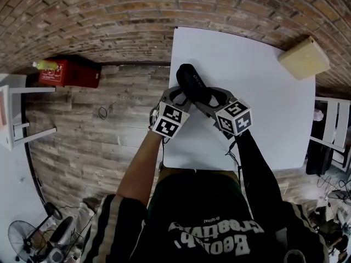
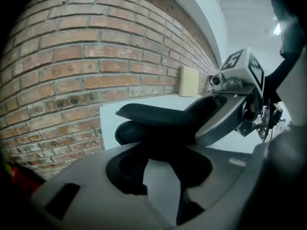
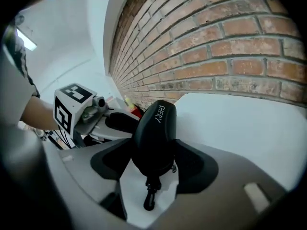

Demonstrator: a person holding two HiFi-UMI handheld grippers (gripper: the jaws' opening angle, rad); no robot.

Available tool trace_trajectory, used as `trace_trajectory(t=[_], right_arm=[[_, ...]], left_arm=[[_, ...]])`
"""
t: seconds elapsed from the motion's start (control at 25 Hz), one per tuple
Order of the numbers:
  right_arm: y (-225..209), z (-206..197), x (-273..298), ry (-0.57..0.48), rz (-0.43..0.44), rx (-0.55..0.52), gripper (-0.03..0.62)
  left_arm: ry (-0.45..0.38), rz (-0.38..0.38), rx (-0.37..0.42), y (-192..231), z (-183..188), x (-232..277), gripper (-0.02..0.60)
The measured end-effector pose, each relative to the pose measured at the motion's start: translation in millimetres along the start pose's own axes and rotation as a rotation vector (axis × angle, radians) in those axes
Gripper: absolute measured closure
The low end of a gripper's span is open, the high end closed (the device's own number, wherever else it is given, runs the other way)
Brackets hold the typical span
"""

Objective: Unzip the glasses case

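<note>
A black glasses case [image 1: 192,81] lies lengthwise on the white table [image 1: 263,108], its near end between both grippers. In the left gripper view the case [image 2: 158,116] shows side-on, with its top shell lifted a little off the lower one. My left gripper [image 1: 184,95] comes in from the left, and its pads [image 2: 127,171] meet the case's lower part. My right gripper [image 1: 211,98] comes in from the right with its jaws spread wide around the case's end [image 3: 156,128]. A small black clip [image 3: 150,195] hangs free between them.
A beige block [image 1: 304,57] rests on the table's far right corner. On the wooden floor to the left stand a red box [image 1: 68,73] and a white frame [image 1: 16,114]. A brick wall rises beyond the table.
</note>
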State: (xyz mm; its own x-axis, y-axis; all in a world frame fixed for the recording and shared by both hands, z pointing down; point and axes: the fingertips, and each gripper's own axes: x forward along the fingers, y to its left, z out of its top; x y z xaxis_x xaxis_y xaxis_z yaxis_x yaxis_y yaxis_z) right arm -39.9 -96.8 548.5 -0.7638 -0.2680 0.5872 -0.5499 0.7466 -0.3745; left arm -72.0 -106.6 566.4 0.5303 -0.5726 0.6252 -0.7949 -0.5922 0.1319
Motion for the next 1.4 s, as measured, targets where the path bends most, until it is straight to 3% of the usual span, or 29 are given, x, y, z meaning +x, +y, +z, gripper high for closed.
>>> trace_trajectory(t=[0.36, 0.52, 0.72, 1.0, 1.2, 1.4], right_arm=[[-12, 16, -24, -0.038, -0.132, -0.107, 0.336], [-32, 30, -42, -0.103, -0.233, -0.096, 0.438], [-57, 28, -45, -0.118, -0.295, -0.045, 0.465], [-97, 13, -43, -0.037, -0.434, -0.019, 0.53], [-115, -16, -30, 0.069, -0.472, 0.038, 0.537], [-113, -14, -30, 0.062, -0.462, 0.05, 0.536]], left_arm=[[0.022, -0.018, 0.016, -5, -6, 9, 0.466], [0.014, -0.018, 0.017, -6, -4, 8, 0.472], [0.0, -0.021, 0.021, -6, -1, 9, 0.472], [0.011, -0.022, 0.004, -6, -2, 9, 0.479], [0.01, -0.016, -0.011, -4, -3, 11, 0.477], [-0.007, -0.017, -0.009, -4, -1, 12, 0.485]])
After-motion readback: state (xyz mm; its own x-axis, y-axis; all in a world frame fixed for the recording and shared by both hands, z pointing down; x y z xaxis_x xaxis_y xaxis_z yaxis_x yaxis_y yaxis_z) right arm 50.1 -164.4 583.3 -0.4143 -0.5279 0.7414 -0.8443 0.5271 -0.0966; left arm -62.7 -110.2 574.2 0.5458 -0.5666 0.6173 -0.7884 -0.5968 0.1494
